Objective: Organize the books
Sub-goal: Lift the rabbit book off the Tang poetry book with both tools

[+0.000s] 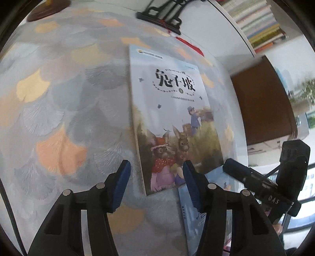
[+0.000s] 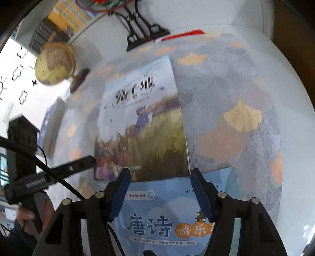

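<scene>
A picture book with rabbits on its cover (image 1: 171, 118) (image 2: 143, 126) lies flat on the leaf-patterned tablecloth (image 1: 69, 110). Its near edge rests on a blue poetry book (image 2: 163, 226) (image 1: 194, 216). My left gripper (image 1: 156, 171) hovers over the rabbit book's near left corner, jaws apart, pads touching nothing. My right gripper (image 2: 160, 177) hangs above the seam between the two books, also open and empty. A hand (image 2: 25, 216) holds the left tool at the lower left of the right wrist view.
Another blue book (image 2: 51, 122) lies near the table's left side. At the back stand a globe (image 2: 55, 65), a black ornament stand (image 1: 159, 17) and a red tassel (image 2: 185, 34). A bookshelf (image 1: 259, 25) and a brown cabinet (image 1: 261, 106) lie beyond the table's right edge.
</scene>
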Demonstrator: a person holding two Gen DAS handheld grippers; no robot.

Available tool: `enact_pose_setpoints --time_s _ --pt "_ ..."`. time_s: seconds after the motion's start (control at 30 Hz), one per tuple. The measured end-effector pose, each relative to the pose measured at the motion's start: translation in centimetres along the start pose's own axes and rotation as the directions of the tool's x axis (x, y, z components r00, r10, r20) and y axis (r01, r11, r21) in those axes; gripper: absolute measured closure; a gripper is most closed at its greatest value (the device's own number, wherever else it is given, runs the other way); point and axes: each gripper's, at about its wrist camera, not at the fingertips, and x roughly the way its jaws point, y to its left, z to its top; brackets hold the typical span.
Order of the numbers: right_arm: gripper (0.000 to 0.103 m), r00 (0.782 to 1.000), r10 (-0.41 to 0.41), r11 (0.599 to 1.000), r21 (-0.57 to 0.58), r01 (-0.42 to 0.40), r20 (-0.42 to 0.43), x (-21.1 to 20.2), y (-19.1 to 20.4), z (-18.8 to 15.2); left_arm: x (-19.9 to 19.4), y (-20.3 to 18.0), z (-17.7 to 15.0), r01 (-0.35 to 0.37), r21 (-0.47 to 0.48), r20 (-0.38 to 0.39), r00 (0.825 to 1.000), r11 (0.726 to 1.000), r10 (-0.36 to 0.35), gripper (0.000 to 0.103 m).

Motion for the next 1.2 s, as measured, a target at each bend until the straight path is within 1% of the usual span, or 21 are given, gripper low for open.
enact_pose_setpoints --time_s 0.07,0.13,0.2,0.23,0.33,0.4,0.43,0.47,0.5,0.53,0.57,0.6,0.63,0.67,0.73,0.77,0.83,0.93,0.97,1.1,1.2 --pt "0.053 0.999 0.008 1.000 -0.012 -0.007 0.042 -0.2 0.2 0.5 0.8 0.0 0.3 -0.006 -0.019 -0.017 1.000 1.000 0.006 0.051" --pt "0.053 0.997 -0.057 0.998 -0.012 0.058 0.058 0.6 0.4 1.6 0.9 -0.4 -0.4 -0.034 -0.015 -0.009 0.999 0.999 0.034 0.051" --pt "0.053 0.990 -0.140 0.990 -0.023 0.141 0.016 2.6 0.4 2.7 1.3 -1.1 -0.4 -0.070 0.002 -0.023 0.997 0.998 0.070 0.050" --pt "0.052 0.990 -0.134 0.991 -0.023 0.134 -0.030 3.6 0.4 3.0 1.5 -1.4 -0.3 -0.075 0.006 -0.029 0.997 0.997 0.075 0.046" --pt "0.048 0.993 -0.113 0.990 -0.088 0.110 -0.031 4.3 2.0 3.1 1.5 -1.4 0.2 -0.058 -0.036 -0.022 0.998 0.998 0.058 0.042" --pt "0.048 0.985 -0.169 0.977 -0.136 0.165 -0.023 4.8 3.1 3.2 1.1 -1.1 0.8 -0.038 -0.061 0.002 0.999 0.997 0.038 0.042" --pt "0.048 0.985 -0.173 0.976 -0.137 0.169 -0.022 4.8 3.2 3.5 0.4 -1.1 1.1 0.009 -0.070 0.021 1.000 0.998 -0.007 0.042" --pt "0.048 0.987 -0.161 0.980 -0.125 0.157 -0.020 4.5 3.0 3.7 -0.4 -1.1 1.1 0.060 -0.074 0.030 0.998 0.995 -0.058 0.043" --pt "0.048 0.992 -0.129 0.987 -0.104 0.126 -0.019 3.8 2.8 4.1 -1.2 -1.1 1.2 0.142 -0.077 0.036 0.990 0.987 -0.139 0.046" --pt "0.048 0.997 -0.078 0.994 -0.082 0.076 -0.018 2.9 2.6 4.5 -2.0 -1.5 1.3 0.247 -0.086 0.028 0.969 0.965 -0.246 0.047" --pt "0.048 1.000 -0.011 0.998 -0.065 0.009 -0.025 1.9 2.7 4.8 -2.4 -2.1 1.4 0.252 -0.074 0.021 0.968 0.965 -0.252 0.047" --pt "0.048 0.999 0.007 0.998 -0.063 -0.009 -0.031 1.2 2.9 4.8 -2.7 -2.6 1.4 0.223 -0.048 0.020 0.975 0.974 -0.222 0.047" --pt "0.048 0.999 -0.017 0.997 -0.076 0.014 -0.031 0.8 3.5 4.9 -2.8 -3.1 1.3 0.179 -0.015 0.022 0.984 0.984 -0.179 0.047" --pt "0.048 0.996 -0.082 0.991 -0.105 0.079 -0.022 0.4 3.8 4.7 -2.5 -3.1 1.2 0.176 -0.005 0.015 0.984 0.984 -0.176 0.047" --pt "0.048 0.997 -0.081 0.991 -0.107 0.079 -0.015 0.5 3.4 4.3 -1.3 -1.7 0.9 0.248 -0.073 -0.010 0.968 0.966 -0.249 0.047" --pt "0.049 0.999 -0.038 0.996 -0.080 0.035 -0.039 0.9 2.6 4.1 -0.6 -0.9 0.8 0.284 -0.118 -0.015 0.958 0.951 -0.288 0.047" --pt "0.049 0.996 0.016 1.000 0.003 -0.016 -0.087 1.9 0.6 3.8 0.6 0.1 0.6 0.315 -0.162 -0.013 0.947 0.935 -0.321 0.047" --pt "0.049 0.992 0.020 0.999 0.031 -0.016 -0.128 3.8 -0.4 2.7 2.7 1.1 0.7 0.251 -0.166 -0.026 0.966 0.954 -0.259 0.070" --pt "0.049 0.995 0.016 1.000 0.022 -0.014 -0.099 3.7 -0.4 2.5 3.1 0.9 0.5 0.233 -0.166 -0.023 0.971 0.958 -0.240 0.072" --pt "0.047 0.997 0.013 1.000 0.020 -0.012 -0.073 3.6 -0.3 2.2 3.1 0.5 0.7 0.213 -0.156 0.005 0.977 0.965 -0.215 0.075" --pt "0.047 0.999 0.011 1.000 0.023 -0.010 -0.053 3.2 -0.5 1.6 3.2 0.4 1.3 0.262 -0.195 0.011 0.964 0.945 -0.265 0.075"
